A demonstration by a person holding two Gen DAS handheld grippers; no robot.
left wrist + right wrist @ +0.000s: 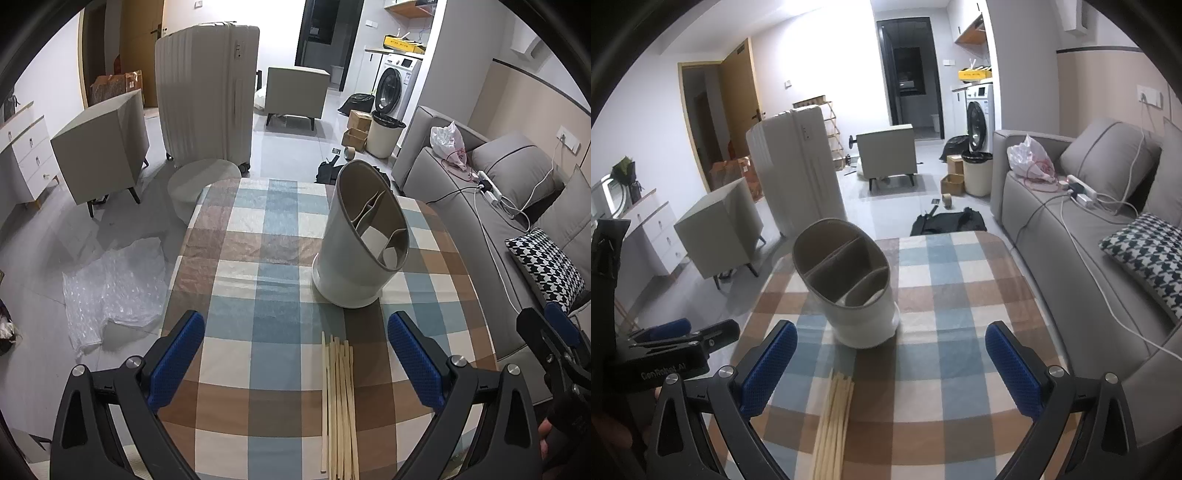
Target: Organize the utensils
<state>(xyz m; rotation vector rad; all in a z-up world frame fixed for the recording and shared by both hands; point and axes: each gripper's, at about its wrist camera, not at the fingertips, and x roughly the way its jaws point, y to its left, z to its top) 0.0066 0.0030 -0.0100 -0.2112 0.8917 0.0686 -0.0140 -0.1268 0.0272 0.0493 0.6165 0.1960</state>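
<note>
- Checked cloth in blue, brown and cream covers the table (258,236), which fills the lower middle of both views; a grey sofa (1052,236) stands along its right edge.
- White ribbed suitcase (207,92) stands upright on the floor beyond the table, with grey cabinets to either side of it.
- Off-white utensil holder (354,251) stands on the cloth, its slanted oval mouth split by dividers into compartments; only the right wrist view looks far enough in to show three of them (none shows anything inside).
- Pale wooden chopsticks (340,402) lie bundled side by side on the cloth, nearer than the holder and apart from it.
- Left gripper (295,354) hovers above the cloth, its blue-padded fingers spread wide and holding nothing; the chopsticks lie between them, towards the right finger.
- Right gripper (890,362) is likewise spread wide and empty, the chopsticks just inside its left finger.
- White lettering on the left gripper's black body, seen only in the right wrist view, reads roughly "GenRobot AI".
</note>
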